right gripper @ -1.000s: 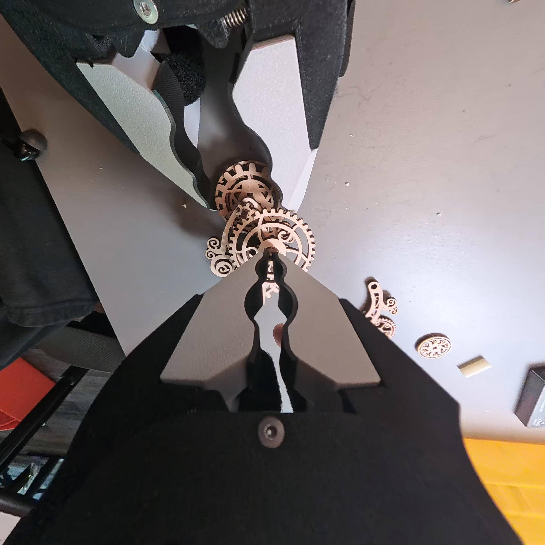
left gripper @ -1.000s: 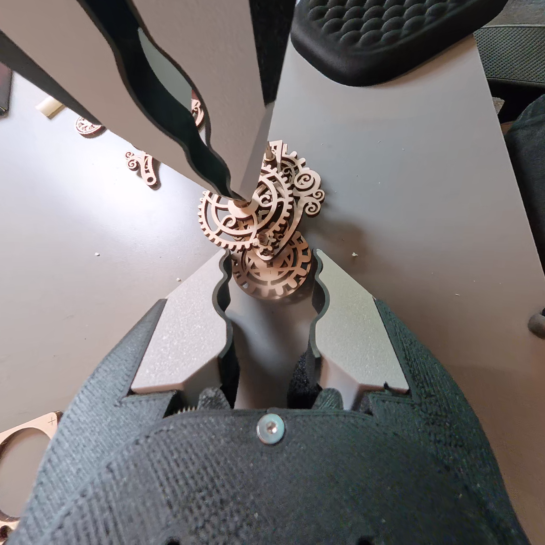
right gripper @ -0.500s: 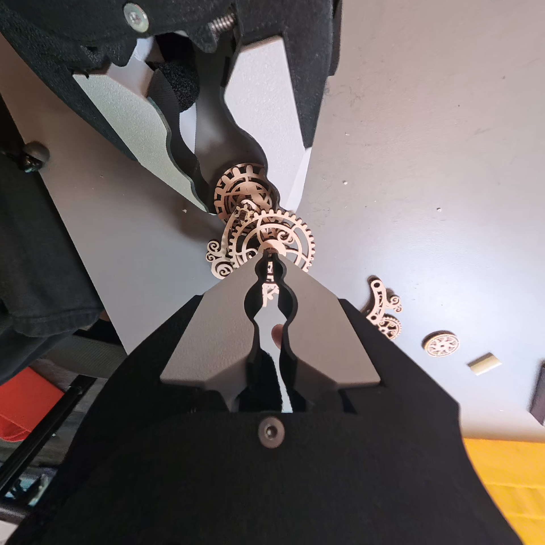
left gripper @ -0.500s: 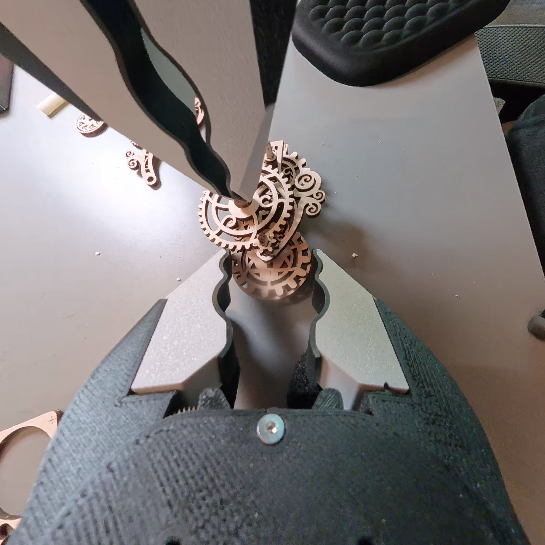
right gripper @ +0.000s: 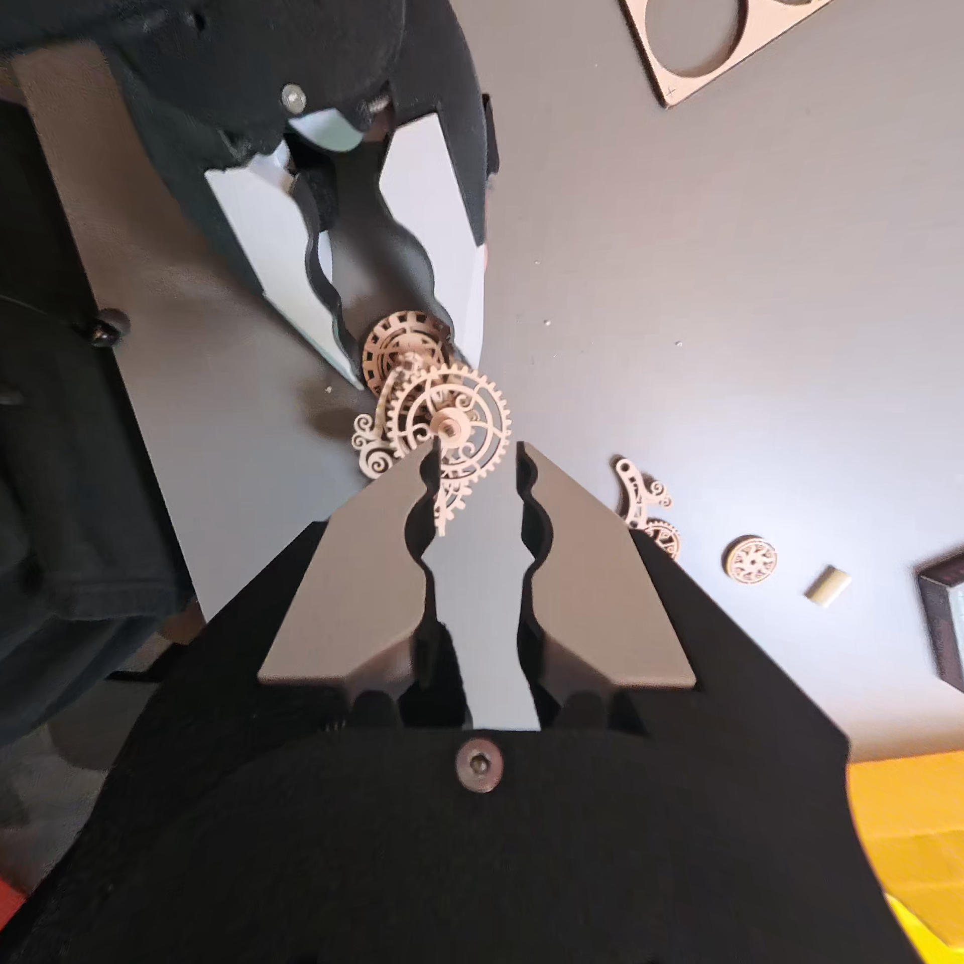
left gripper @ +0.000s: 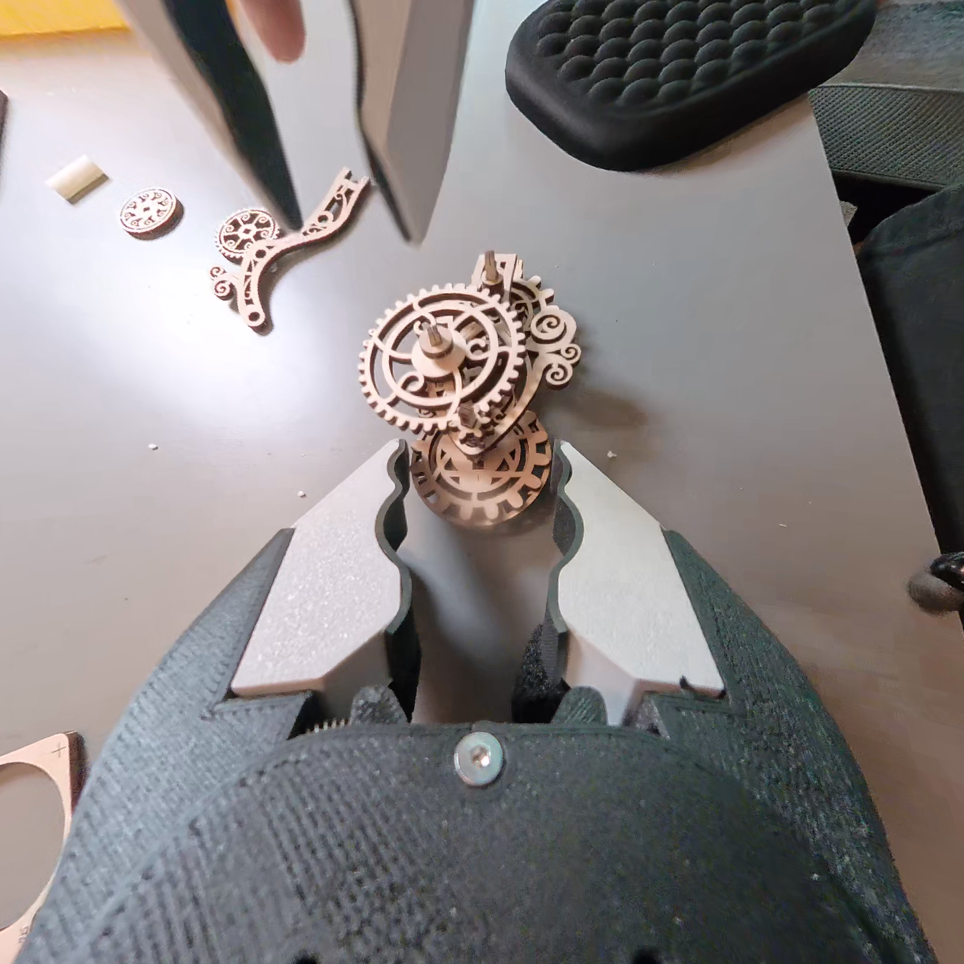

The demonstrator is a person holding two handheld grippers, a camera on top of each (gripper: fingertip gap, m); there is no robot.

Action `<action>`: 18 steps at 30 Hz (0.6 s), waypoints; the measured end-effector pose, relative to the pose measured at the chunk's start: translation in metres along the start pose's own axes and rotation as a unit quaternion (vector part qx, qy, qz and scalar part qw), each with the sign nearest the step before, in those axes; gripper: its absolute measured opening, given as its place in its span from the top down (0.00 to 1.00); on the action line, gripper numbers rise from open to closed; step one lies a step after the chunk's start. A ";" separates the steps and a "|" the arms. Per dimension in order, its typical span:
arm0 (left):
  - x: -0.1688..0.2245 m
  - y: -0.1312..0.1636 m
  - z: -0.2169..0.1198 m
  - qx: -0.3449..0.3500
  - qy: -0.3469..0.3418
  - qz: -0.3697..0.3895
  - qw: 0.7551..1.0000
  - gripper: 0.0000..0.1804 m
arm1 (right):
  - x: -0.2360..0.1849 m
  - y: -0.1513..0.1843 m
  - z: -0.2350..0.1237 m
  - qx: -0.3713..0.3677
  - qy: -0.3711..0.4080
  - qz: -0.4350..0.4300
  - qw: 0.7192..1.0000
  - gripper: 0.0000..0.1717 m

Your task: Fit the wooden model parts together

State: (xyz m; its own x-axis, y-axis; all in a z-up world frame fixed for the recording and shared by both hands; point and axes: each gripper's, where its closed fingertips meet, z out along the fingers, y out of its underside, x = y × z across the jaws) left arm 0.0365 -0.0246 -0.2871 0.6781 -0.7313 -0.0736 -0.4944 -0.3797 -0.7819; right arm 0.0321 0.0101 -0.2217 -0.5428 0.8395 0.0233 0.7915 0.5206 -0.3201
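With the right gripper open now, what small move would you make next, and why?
Probably carry the right gripper over to the loose scrolled arm piece and close on it. Its jaws stand apart and hold nothing, that piece lies flat on the table beside the gear model, and the left gripper brackets the model's round base.

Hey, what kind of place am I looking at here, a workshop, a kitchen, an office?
Most likely a hobby or lab workbench: a plain grey table with a wooden gear model, loose laser-cut wooden parts and a cut-out plywood sheet.
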 end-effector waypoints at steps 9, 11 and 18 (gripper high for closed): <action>0.003 -0.001 0.000 0.002 0.009 0.000 1.000 0.70 | -0.011 0.014 0.026 0.102 0.049 -0.028 0.993 0.91; 0.003 -0.001 -0.001 0.004 0.007 0.000 1.000 0.69 | -0.013 0.011 0.026 0.114 0.034 -0.020 0.993 0.91; 0.004 -0.001 -0.002 0.005 0.012 0.003 1.000 0.68 | -0.013 0.009 0.034 0.101 0.015 -0.043 0.994 0.91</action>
State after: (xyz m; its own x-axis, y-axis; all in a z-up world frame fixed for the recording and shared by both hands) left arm 0.0389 -0.0284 -0.2856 0.6618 -0.7470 -0.0630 -0.4924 -0.3699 -0.7878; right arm 0.0368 -0.0015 -0.2567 -0.5958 0.7985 0.0856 0.6682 0.5520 -0.4987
